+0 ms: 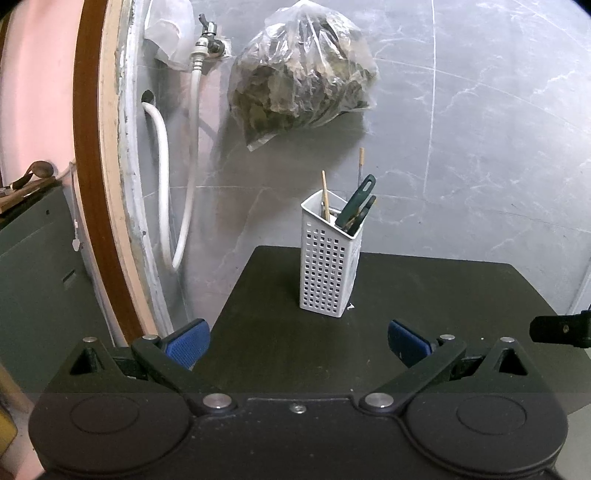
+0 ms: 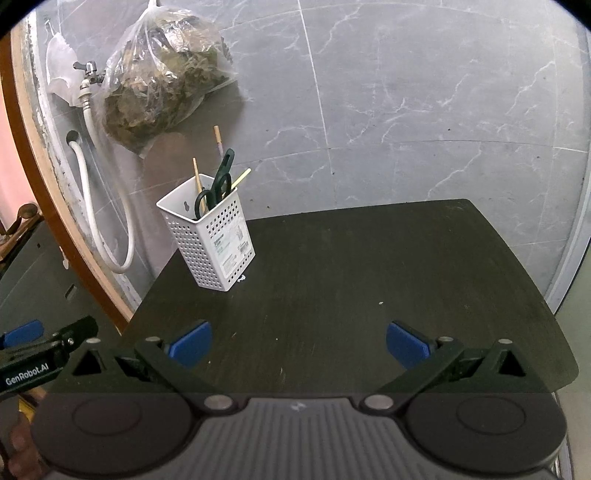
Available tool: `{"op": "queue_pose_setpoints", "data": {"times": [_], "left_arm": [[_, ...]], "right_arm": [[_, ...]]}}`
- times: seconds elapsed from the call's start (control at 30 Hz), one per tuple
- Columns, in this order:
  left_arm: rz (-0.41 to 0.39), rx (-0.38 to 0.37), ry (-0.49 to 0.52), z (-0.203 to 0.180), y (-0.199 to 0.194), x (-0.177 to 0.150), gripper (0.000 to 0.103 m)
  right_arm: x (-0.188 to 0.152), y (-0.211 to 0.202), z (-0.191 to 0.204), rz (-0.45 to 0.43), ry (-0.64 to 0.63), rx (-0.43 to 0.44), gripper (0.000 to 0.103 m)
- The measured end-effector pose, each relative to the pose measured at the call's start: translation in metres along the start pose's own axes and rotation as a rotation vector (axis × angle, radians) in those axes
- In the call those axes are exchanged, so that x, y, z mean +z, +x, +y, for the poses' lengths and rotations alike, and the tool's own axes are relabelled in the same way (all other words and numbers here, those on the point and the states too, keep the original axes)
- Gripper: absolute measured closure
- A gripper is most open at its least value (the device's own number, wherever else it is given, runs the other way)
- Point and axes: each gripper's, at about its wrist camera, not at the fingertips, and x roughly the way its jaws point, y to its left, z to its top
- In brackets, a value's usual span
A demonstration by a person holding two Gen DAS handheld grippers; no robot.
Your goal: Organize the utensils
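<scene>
Grey marble-tile wall is backing a dark table, with a clear plastic bag of dried leaves hanging on the wall beside a tap and a white hose.

Left wrist view: the left gripper is hovering over the near edge of the table, blue pads spread wide, nothing between them. The white perforated utensil holder is standing upright at the far side of the table, well apart from the gripper. Green-handled scissors and wooden chopsticks are sticking up out of it (one more stick at the back). Part of the other gripper is poking in at the right edge.

Right wrist view: the right gripper is also hanging over the near table edge, fingers wide apart and holding nothing. The utensil holder is sitting at the far left corner of the table, label facing right, with the scissors and chopsticks inside. The left gripper is showing at the left edge, off the table.
</scene>
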Motion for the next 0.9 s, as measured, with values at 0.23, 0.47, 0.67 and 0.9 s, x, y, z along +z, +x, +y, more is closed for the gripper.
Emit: {"op": "queue_pose_setpoints", "data": {"times": [0.23, 0.47, 0.67, 0.9], "left_arm": [[-0.006, 0.004, -0.001, -0.0002, -0.0036, -0.0018, 0.001], [-0.01, 0.005, 0.002, -0.0001, -0.0055, -0.0021, 0.001], [-0.008, 0.0, 0.005, 0.0002, -0.0053, -0.003, 0.001], [-0.005, -0.002, 0.008, 0.0, -0.0052, -0.0035, 0.001]], "right_arm": [[-0.0011, -0.0019, 0.0006, -0.004, -0.002, 0.001, 0.0], [-0.0004, -0.0026, 0.0024, -0.008, -0.002, 0.006, 0.0], [-0.0001, -0.003, 0.0021, -0.008, -0.003, 0.007, 0.0], [0.0001, -0.0029, 0.0022, -0.007, -0.003, 0.007, 0.0]]}}
